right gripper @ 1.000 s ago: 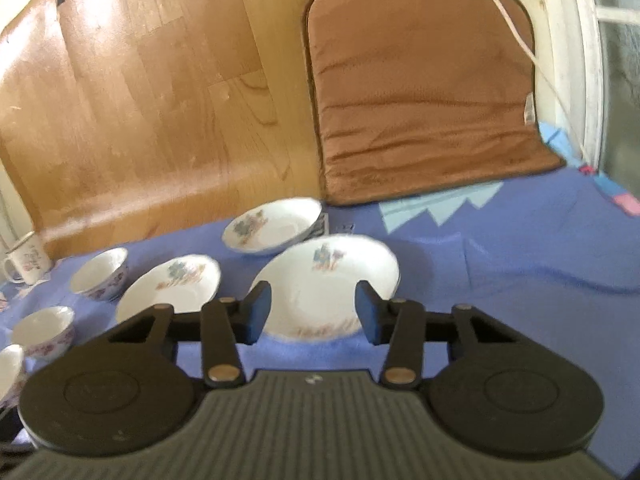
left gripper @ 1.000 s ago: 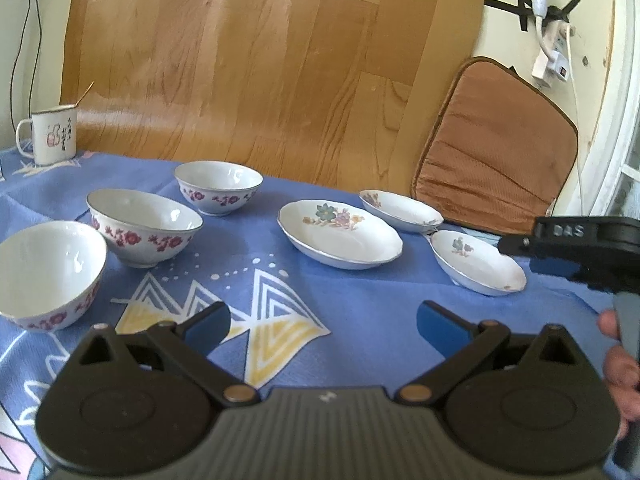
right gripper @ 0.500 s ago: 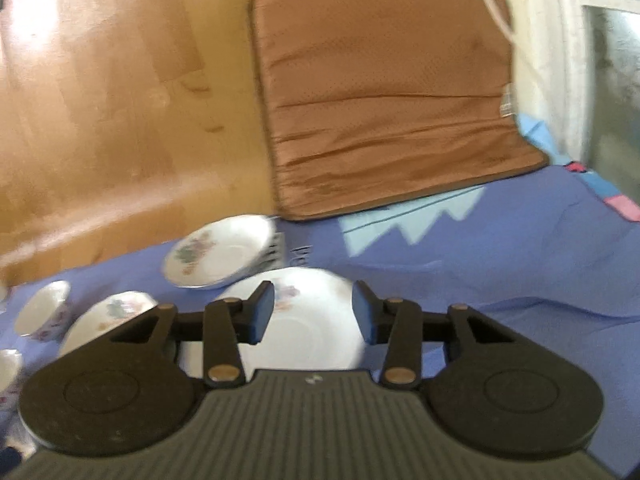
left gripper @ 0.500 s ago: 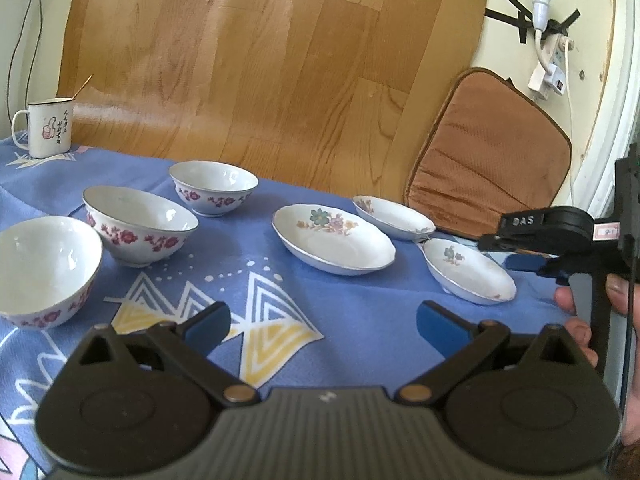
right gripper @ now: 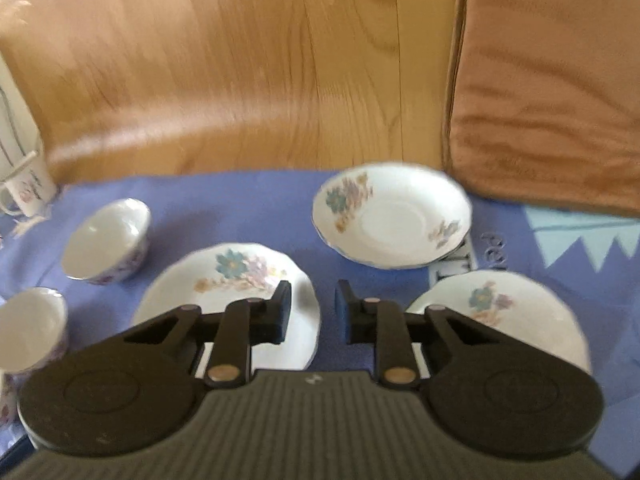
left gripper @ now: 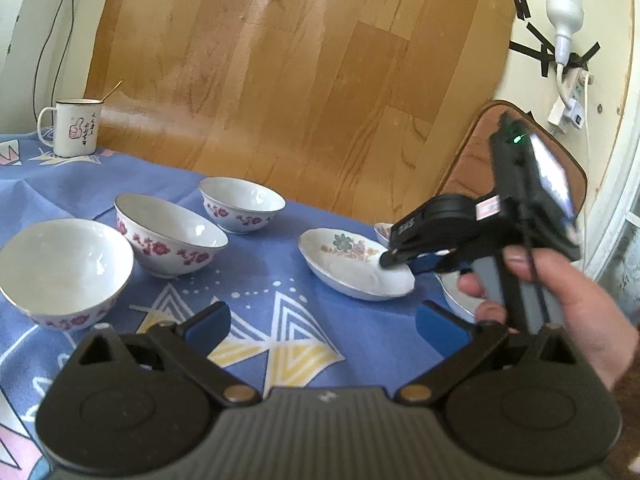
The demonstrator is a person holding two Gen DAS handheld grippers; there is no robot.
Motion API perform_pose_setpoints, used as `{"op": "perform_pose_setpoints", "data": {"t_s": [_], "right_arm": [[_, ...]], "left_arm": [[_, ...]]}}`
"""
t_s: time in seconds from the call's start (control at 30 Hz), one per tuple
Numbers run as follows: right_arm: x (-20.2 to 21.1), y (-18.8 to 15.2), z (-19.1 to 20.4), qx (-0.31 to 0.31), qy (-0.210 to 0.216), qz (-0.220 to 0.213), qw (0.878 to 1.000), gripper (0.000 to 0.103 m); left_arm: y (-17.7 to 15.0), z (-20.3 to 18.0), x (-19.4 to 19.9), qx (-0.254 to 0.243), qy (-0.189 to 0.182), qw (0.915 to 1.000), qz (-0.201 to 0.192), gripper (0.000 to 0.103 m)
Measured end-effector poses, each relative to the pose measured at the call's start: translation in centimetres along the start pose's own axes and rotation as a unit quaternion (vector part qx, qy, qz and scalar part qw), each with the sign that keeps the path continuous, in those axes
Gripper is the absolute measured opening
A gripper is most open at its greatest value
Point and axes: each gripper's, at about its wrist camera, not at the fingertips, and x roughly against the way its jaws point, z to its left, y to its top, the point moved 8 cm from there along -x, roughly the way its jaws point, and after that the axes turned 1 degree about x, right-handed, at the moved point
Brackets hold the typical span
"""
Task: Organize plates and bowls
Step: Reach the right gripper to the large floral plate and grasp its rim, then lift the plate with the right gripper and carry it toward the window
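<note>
1. Left tool (left gripper: 323,324): fingers spread wide, holding nothing, low over the blue patterned cloth on the desk (left gripper: 256,264); it sits much as it did a second ago.
2. Right tool (right gripper: 310,310): fingers a narrow gap apart, pinching nothing. It has swung left from the near plate (right gripper: 516,320) and now hangs over the right rim of the middle plate (right gripper: 224,288).
3. Far plate (right gripper: 394,220): tilted, one edge propped on something underneath, just beside the brown cushion (right gripper: 548,80).
4. Three red-flowered bowls: near bowl (left gripper: 60,272), middle bowl (left gripper: 168,236), far bowl (left gripper: 240,204), in a row left of the plates, none stacked.
5. Enamel mug (left gripper: 76,128): back left corner.
6. Reading: no piece is gathered yet; the shift suggests the middle plate is the likely first pick or stacking base.
</note>
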Motion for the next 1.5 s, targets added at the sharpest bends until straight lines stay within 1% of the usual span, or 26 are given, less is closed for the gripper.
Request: {"op": "perform_pose_setpoints", "data": {"t_s": [0.07,0.13,0.2,0.3,0.4,0.47,0.6,0.67,0.77,0.87,0.93,1.0,1.1,1.23,1.27,1.33,1.5], "right_arm": [[0.2,0.1,0.1,-0.005,-0.001,0.001,1.0,0.024],[0.9,-0.2,0.4,-0.001,0.002,0.0,1.0,0.02],[1.9,-0.9,0.7,-0.001,0.017,0.002,1.0,0.014],[3.0,-2.0,1.0,0.003,0.024,0.005,1.0,0.012],[4.5,-3.5,1.1,-0.005,0.048,0.006,0.999,0.013],[6.0,-4.8,1.1,-0.003,0.056,0.0,0.998,0.013],[8.8,-7.3,0.4,-0.003,0.068,-0.012,0.998,0.013],[9.9,-8.7,-0.3,-0.009,0.074,-0.014,0.997,0.013],[11.5,-10.9,-1.7,-0.029,0.085,-0.011,0.996,0.014],[12.8,-12.5,-2.8,-0.051,0.099,-0.012,0.994,0.013],[13.1,-13.3,-3.4,-0.066,0.105,-0.012,0.992,0.013],[13.2,-13.6,-3.5,-0.076,0.112,-0.018,0.991,0.013],[12.9,-13.4,-3.2,-0.08,0.109,-0.026,0.99,0.016],[12.8,-13.4,-2.6,-0.071,0.099,-0.035,0.992,0.018],[12.8,-13.4,-2.4,-0.068,0.099,-0.039,0.992,0.021],[12.9,-13.7,-2.6,-0.067,0.101,-0.046,0.992,0.022],[12.9,-13.9,-3.2,-0.068,0.098,-0.061,0.991,0.022]], "left_arm": [[0.1,0.2,0.0,0.004,0.002,1.0,-0.002,0.101],[0.1,0.2,0.1,0.006,0.005,1.0,-0.006,0.101],[0.2,0.3,0.2,0.007,0.009,0.9999,-0.01,0.101],[0.3,0.6,0.4,0.011,0.011,0.9998,-0.014,0.101],[0.4,0.9,0.5,0.019,0.012,0.9996,-0.016,0.1],[0.4,1.1,0.5,0.023,0.012,0.9996,-0.014,0.097],[0.4,1.0,0.6,0.02,0.009,0.9997,-0.012,0.097],[0.2,0.8,0.5,0.017,0.002,0.9998,-0.008,0.095],[0.0,0.4,0.3,0.012,-0.014,0.9998,0.003,0.095],[-0.5,-0.5,0.0,0.004,-0.044,0.9987,0.025,0.095],[-0.7,-1.0,-0.1,-0.004,-0.055,0.9979,0.033,0.095],[-1.0,-1.4,-0.3,-0.011,-0.065,0.9969,0.042,0.095],[-1.3,-1.7,-0.3,-0.013,-0.075,0.9958,0.05,0.094],[-1.6,-1.7,-0.5,-0.007,-0.087,0.9938,0.068,0.076],[-1.7,-1.7,-0.6,-0.006,-0.089,0.9934,0.072,0.073],[-1.7,-1.7,-0.7,-0.006,-0.091,0.9931,0.074,0.073],[-1.9,-1.8,-1.0,-0.004,-0.095,0.9916,0.088,0.073]]}}
